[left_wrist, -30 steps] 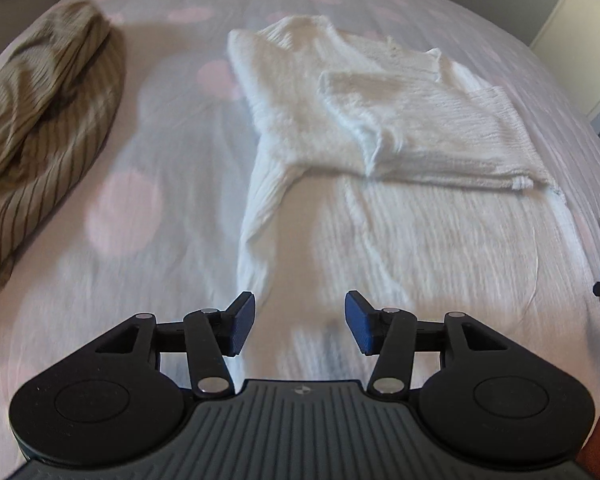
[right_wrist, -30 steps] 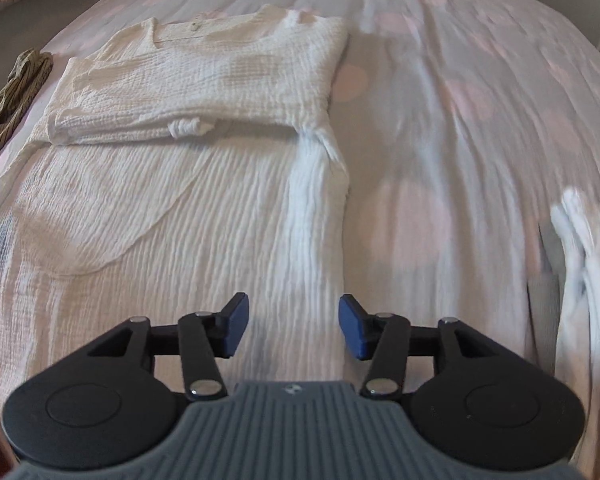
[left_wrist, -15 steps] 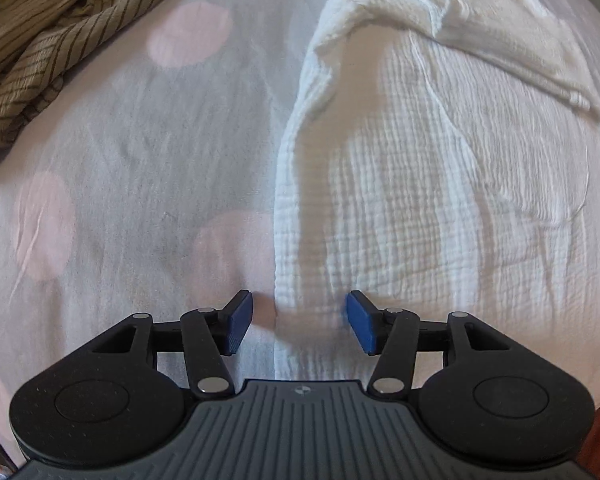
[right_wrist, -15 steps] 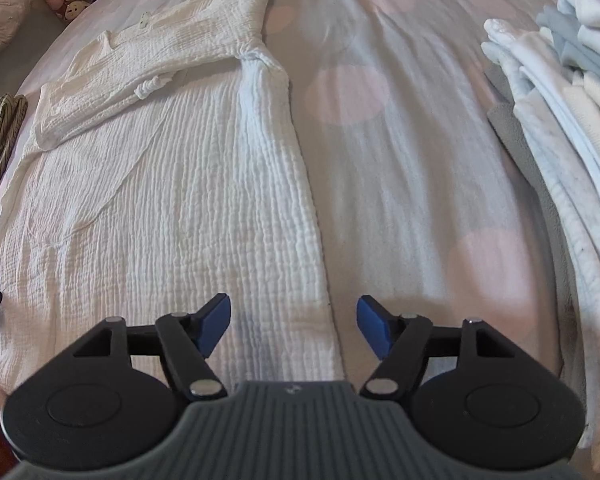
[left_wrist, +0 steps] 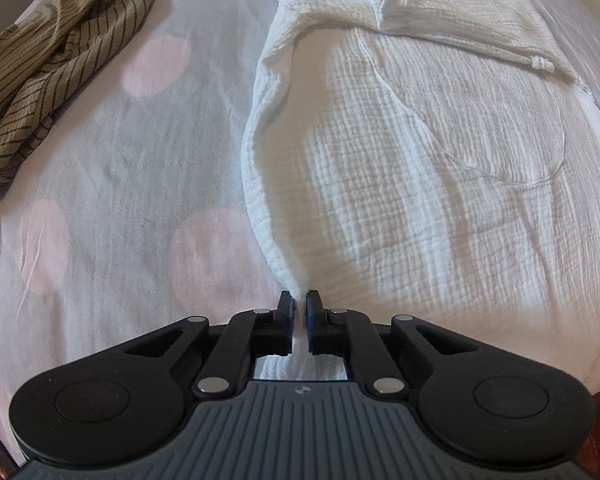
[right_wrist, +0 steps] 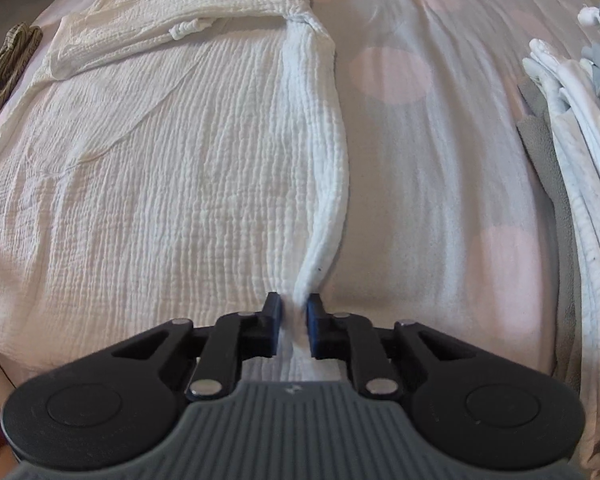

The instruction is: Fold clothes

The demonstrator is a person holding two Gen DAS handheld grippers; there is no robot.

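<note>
White dress (left_wrist: 420, 168) flat on bed (left_wrist: 112, 184), sleeves folded in — left gripper (left_wrist: 299, 322), right gripper (right_wrist: 293, 326) each pinching near bottom corner. Lengthwise folds left.

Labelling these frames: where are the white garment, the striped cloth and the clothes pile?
white garment (left_wrist: 440, 152), left wrist view, crinkled middle panel
striped cloth (left_wrist: 60, 48), left wrist view, bunched folds
clothes pile (right_wrist: 580, 128), right wrist view, white layers

We see the white garment (left_wrist: 420, 184) as crinkled gauze cloth, matt and ribbed. Bedsheet (left_wrist: 112, 184) is smooth matt cloth, pink dots. At 10 o'clock, the striped olive cloth (left_wrist: 48, 60) is thin and rumpled. Left gripper (left_wrist: 299, 312) and right gripper (right_wrist: 293, 316): matt black plastic, shiny metal pins, ribbed grey housing.
</note>
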